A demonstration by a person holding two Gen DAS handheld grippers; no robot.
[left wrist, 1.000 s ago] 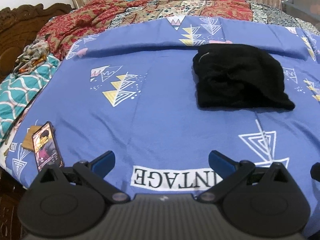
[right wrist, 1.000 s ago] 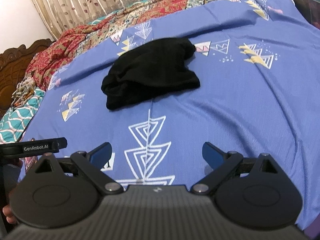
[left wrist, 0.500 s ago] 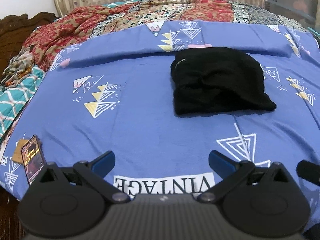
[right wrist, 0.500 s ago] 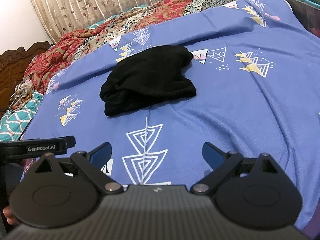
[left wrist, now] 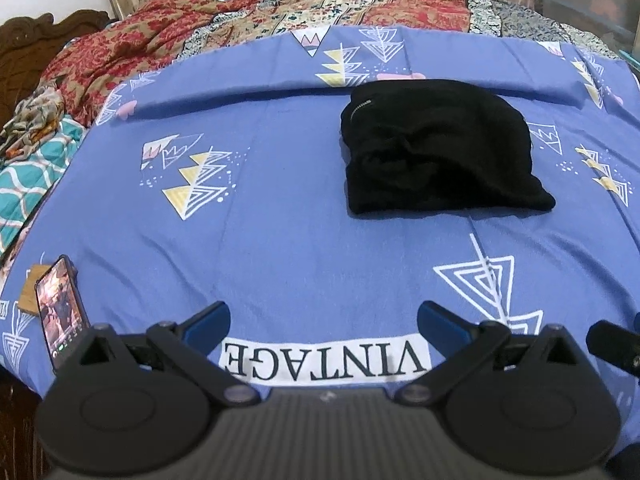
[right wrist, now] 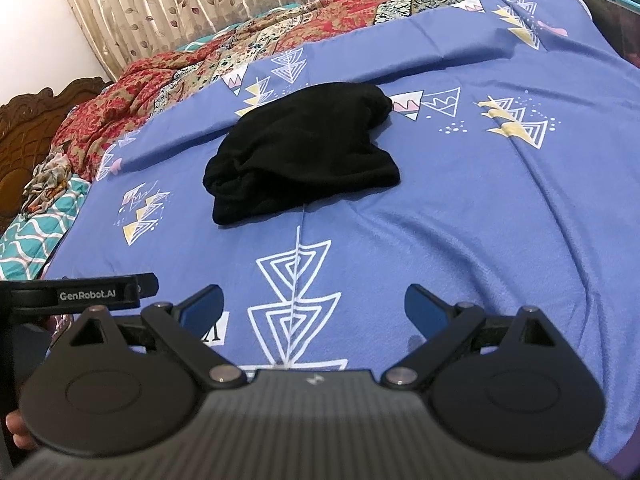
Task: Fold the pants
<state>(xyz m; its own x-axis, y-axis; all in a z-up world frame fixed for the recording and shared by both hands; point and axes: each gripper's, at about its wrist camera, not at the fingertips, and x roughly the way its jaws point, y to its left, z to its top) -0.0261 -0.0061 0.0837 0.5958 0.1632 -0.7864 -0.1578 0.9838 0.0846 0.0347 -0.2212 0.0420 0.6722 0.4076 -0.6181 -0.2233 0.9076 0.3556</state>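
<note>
Left wrist view: the left gripper [left wrist: 323,316] hangs over the near edge of the bed [left wrist: 280,240], jaws spread wide with nothing between them. The pants [left wrist: 438,148] lie as a dark, compact bundle well ahead and to the right of the jaws, toward the far edge, resting flat on the sheet. Their longer side seems to run across the view, with a pointed corner trailing to the right. A phone [left wrist: 60,312] sits at the near left edge, well apart from the pants.

Right wrist view: the right gripper [right wrist: 314,306] also has its jaws wide apart and empty. Here the pants [right wrist: 304,154] lie ahead and only slightly left of the jaws, so I judge this gripper is the better lined up for a reach. This view shows the far right end bunched into a rounded lump, which the left view barely shows; the left view alone shows the phone. The bundle already looks folded, or nearly so.
</note>
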